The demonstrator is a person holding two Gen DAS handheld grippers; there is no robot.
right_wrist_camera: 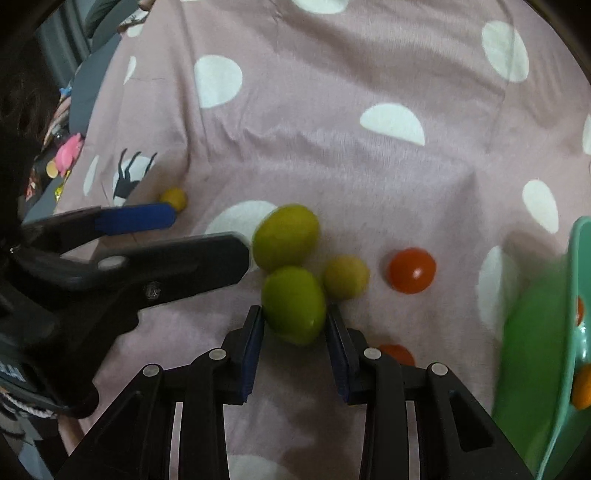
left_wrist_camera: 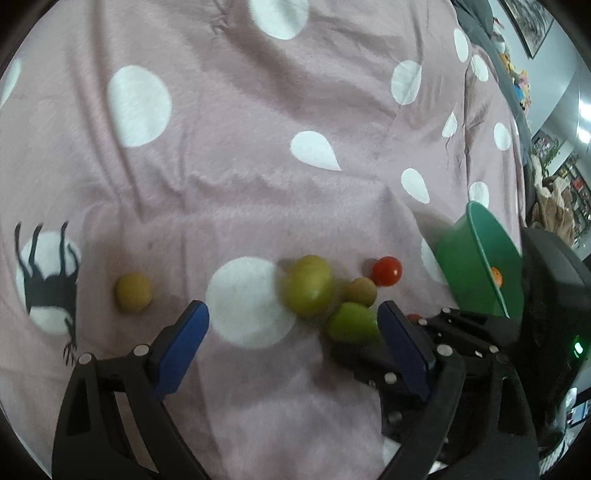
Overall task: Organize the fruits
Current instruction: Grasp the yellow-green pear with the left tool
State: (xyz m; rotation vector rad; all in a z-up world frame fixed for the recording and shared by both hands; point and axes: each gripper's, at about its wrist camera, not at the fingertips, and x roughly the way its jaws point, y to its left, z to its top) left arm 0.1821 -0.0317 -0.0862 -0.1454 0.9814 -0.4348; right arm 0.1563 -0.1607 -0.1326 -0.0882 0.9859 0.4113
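Observation:
Fruits lie on a pink polka-dot cloth (left_wrist_camera: pixel 258 155). My right gripper (right_wrist_camera: pixel 294 321) is shut on a green fruit (right_wrist_camera: pixel 293 304), which also shows in the left wrist view (left_wrist_camera: pixel 351 322). A larger green fruit (right_wrist_camera: pixel 285 236) touches it from behind and also shows in the left wrist view (left_wrist_camera: pixel 309 285). A small yellow fruit (right_wrist_camera: pixel 346 276) and a red tomato (right_wrist_camera: pixel 412 270) lie to the right. Another small yellow fruit (left_wrist_camera: pixel 133 292) lies far left. My left gripper (left_wrist_camera: pixel 291 317) is open and empty over the cloth. A green bowl (right_wrist_camera: pixel 576 295) at the right holds orange fruits.
A second red tomato (right_wrist_camera: pixel 397 354) peeks out beside my right gripper. The cloth has a black deer print (left_wrist_camera: pixel 48 284) at the left. Beyond the cloth's far right edge lie room clutter and a framed picture (left_wrist_camera: pixel 532 22).

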